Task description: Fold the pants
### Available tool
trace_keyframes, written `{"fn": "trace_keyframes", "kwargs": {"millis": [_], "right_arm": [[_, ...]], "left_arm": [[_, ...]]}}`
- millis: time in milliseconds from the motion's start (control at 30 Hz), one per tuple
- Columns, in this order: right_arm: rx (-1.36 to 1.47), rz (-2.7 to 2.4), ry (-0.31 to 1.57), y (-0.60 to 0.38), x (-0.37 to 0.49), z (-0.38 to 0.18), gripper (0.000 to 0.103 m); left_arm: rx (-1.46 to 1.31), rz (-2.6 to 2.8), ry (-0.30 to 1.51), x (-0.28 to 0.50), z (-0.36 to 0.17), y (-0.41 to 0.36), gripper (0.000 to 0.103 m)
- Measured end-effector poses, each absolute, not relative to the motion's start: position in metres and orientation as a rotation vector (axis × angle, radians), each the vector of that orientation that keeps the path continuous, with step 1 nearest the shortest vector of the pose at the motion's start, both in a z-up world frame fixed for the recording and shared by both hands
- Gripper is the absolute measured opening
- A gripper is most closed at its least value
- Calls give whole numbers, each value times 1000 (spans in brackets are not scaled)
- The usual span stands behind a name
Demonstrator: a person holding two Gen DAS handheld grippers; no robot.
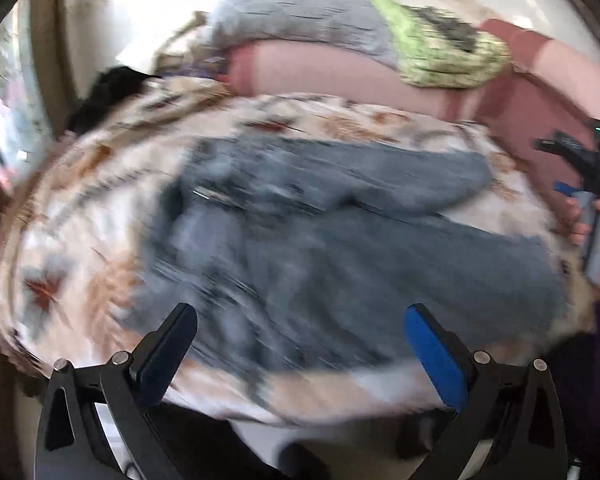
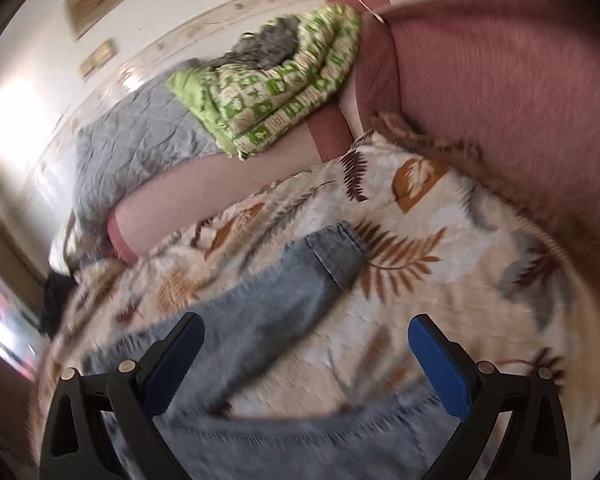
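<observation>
**Jaws wide over denim on leaf-print cover**

Left gripper (image 1: pixel 300 344) is hovering with jaws spread wide, holding nothing; blue pads are showing on black fingers. Right gripper (image 2: pixel 306 354) is likewise gaping, empty. Pants (image 1: pixel 332 240), faded blue denim with stitched hems, are lying spread and rumpled on a quilted leaf-print bedspread (image 2: pixel 440 248). One leg end (image 2: pixel 336 252) is pointing toward a pink cushioned backrest (image 2: pixel 500 92). A folded green patterned blanket (image 2: pixel 284 92) and grey quilt (image 2: pixel 140 132) are resting behind. Left view is motion-blurred.
</observation>
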State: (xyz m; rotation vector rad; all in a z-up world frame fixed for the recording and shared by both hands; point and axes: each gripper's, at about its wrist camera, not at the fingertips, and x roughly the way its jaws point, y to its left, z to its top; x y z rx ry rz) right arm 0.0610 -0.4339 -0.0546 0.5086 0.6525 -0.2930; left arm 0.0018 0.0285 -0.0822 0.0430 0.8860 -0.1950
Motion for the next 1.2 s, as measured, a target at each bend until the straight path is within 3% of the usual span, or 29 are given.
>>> {"fn": "trace_keyframes", "kwargs": {"millis": [400,567,867,900,967,1033,1100,1200], "right_arm": [[592,-288,710,-473,160,-106,103],[630,-296,724,-486,173,-126,103],[582,-307,685,-494,186,-129,103],[583,-309,677,-496,187,-129,103],[581,-313,675,-500,188,-130,103],[590,-314,672,-506,190,-131,103],[611,-308,665,-513,191,-131,103],[627,-308,654,-525,192,-131,103]], "left_arm": [[54,199,958,229,-86,148,103],[-13,194,1048,300,-109,138,103],[-45,185,1211,360,-156,96,100],[-49,177,1219,363,-159,94,93],[-76,152,1248,367,-166,91,67],[-109,118,1277,372,-175,89,52],[-105,125,1269,373,-178,88,51],[-109,71,1241,374,-178,83,21]]}}
